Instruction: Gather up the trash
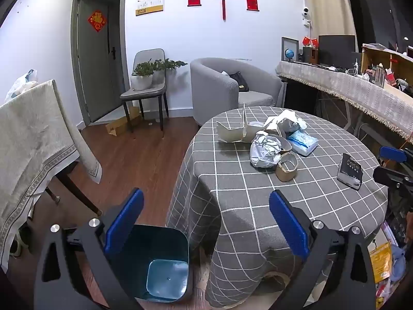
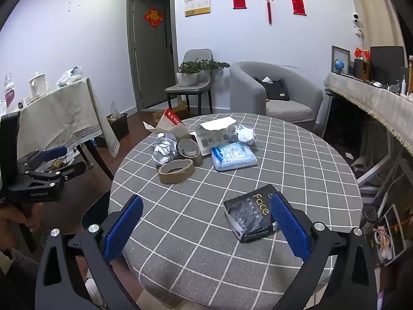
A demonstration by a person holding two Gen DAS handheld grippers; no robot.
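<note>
Trash lies on a round table with a grey checked cloth (image 2: 296,160): crumpled foil paper (image 2: 165,151), a brown tape roll (image 2: 175,171), a blue tissue pack (image 2: 233,155), a torn white box (image 2: 214,134) and a black "Face" box (image 2: 249,215). My right gripper (image 2: 206,226) is open low over the table's near edge, and the black box sits just inside its right finger (image 2: 289,224). My left gripper (image 1: 206,222) is open above a teal trash bin (image 1: 157,266) on the floor beside the table. Neither gripper holds anything.
A hand (image 2: 15,217) holds the left gripper at the left of the right wrist view. A cloth-covered side table (image 1: 33,139) stands to the left of the bin. A chair with plants (image 1: 147,82), a grey armchair (image 1: 222,85) and a long counter (image 1: 348,87) lie beyond.
</note>
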